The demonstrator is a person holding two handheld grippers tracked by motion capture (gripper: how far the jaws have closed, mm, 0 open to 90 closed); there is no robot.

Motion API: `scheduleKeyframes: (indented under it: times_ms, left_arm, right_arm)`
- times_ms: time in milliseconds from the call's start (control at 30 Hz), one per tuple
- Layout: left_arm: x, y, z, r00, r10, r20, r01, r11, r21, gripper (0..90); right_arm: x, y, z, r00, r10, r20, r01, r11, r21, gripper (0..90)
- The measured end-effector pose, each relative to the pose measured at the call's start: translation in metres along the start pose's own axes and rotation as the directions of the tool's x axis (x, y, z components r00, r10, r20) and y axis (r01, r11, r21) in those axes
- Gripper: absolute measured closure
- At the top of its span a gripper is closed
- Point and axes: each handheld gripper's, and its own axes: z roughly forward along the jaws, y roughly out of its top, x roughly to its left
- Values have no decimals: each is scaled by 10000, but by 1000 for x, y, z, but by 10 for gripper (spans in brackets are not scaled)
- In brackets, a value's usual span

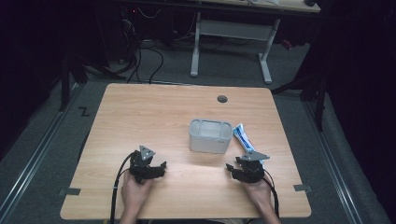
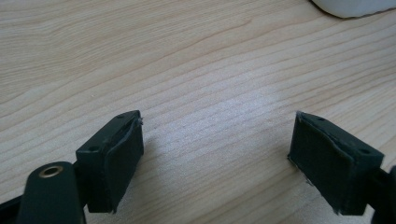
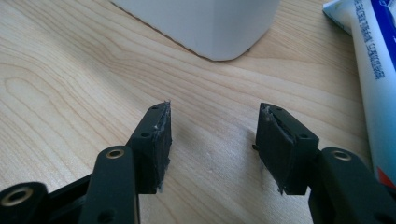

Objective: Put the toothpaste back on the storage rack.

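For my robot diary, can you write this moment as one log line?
left gripper: open, empty, over table | right gripper: open, empty | tube: lies right of it | white bin: mid-table

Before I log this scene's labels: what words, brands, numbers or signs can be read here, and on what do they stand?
White and blue tube: blue print runs along it, too small and blurred to read.
Floor left of the table: a dark mark shaped like "Z".
White container: no text visible.
Left gripper and right gripper: no text on them.
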Motion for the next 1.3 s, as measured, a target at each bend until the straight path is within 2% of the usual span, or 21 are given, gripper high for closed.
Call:
scheduleKeyframes:
  times_ms: [167, 367, 467, 700, 800, 933, 1300]
  left_arm:
    - [0, 0, 0, 10000, 10, 2, -10, 10000, 10, 179]
    - [0, 0, 0, 10000, 10, 2, -10, 10000, 9, 179]
    - [0, 0, 0, 10000, 12, 2, -12, 10000, 10, 180]
    - [0, 0, 0, 10000, 11, 0, -11, 10000, 11, 179]
    - [0, 0, 0, 10000, 9, 1, -9, 10000, 10, 180]
    - [0, 0, 0, 10000, 17, 1, -17, 10000, 16, 180]
    - [0, 0, 0, 10000, 7, 2, -7, 10000, 5, 179]
  right_arm:
    - [-1, 0, -5, 10000, 31, 79, -32, 10000, 81, 474]
    - [-2, 0, -15, 9999, -70, 115, 72, 9998, -193, 509]
    - [-3, -1, -26, 9993, -106, 347, 134, 9966, -819, 548]
    - [-10, -1, -36, 9973, 284, 676, -209, 9938, -1091, 536]
    - [-13, 0, -38, 9971, 370, 671, -296, 9936, -1091, 521]
    - [-17, 2, -43, 9939, 503, 978, -372, 9906, -1314, 494]
    - [-32, 6, -56, 9904, 770, 1150, -598, 9875, -1462, 486]
